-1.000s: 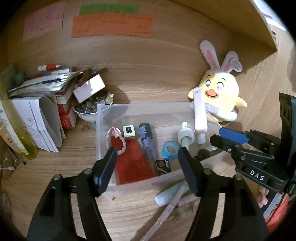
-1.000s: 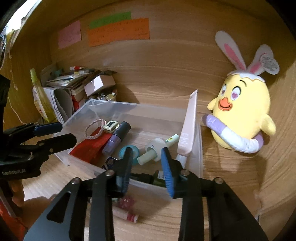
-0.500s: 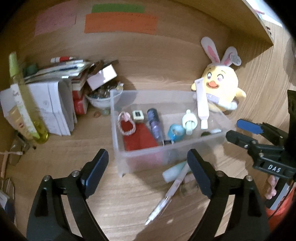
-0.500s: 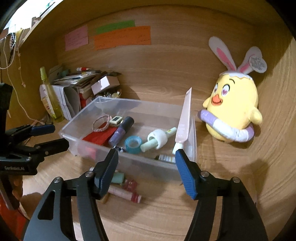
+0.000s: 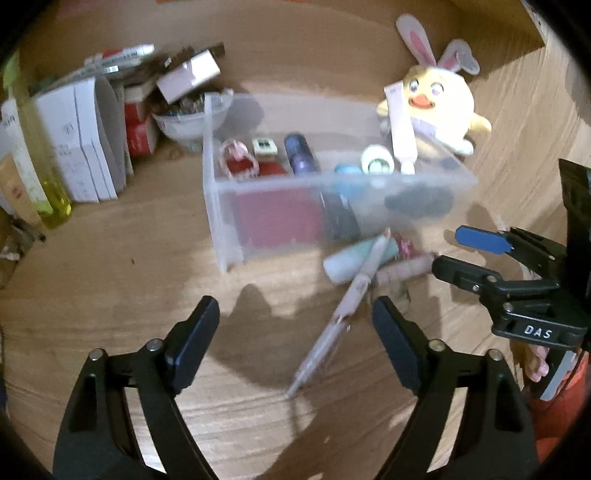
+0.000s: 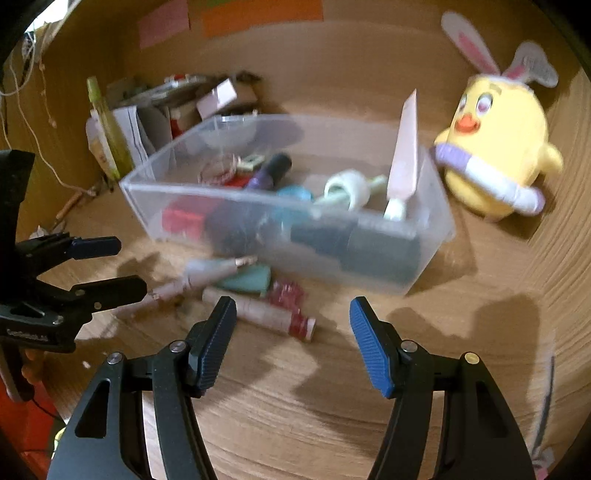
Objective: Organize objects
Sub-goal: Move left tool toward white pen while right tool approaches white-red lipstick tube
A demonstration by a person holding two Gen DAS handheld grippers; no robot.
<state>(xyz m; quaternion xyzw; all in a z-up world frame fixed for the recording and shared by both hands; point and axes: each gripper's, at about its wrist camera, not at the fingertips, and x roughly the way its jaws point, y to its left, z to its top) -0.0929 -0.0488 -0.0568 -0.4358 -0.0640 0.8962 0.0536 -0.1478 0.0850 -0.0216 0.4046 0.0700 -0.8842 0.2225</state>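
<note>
A clear plastic bin [image 5: 221, 225] [image 6: 147, 206] on the wooden desk holds a red pouch, a purple tube, a blue tape roll, a white bottle and an upright pink tube [image 6: 404, 155]. In front of it lie a pale pen [image 5: 347, 302] [image 6: 207, 275], a mint tube [image 5: 351, 258] [image 6: 247, 280] and a pink tube with a red cap [image 6: 266, 314]. My left gripper [image 5: 295, 343] is open and empty, above the pen. My right gripper [image 6: 293, 339] is open and empty, just short of the pink tube. Each gripper shows in the other's view.
A yellow chick plush with bunny ears [image 5: 439, 99] [image 6: 495, 147] sits right of the bin. Papers, books, a bowl of small items [image 5: 184, 118] and a yellow-green bottle [image 5: 40, 177] crowd the back left. A wooden wall with sticky notes [image 6: 258, 14] stands behind.
Both grippers have pulled back from the bin toward me and opened wider. The pen and tubes in front of the bin are now in full view.
</note>
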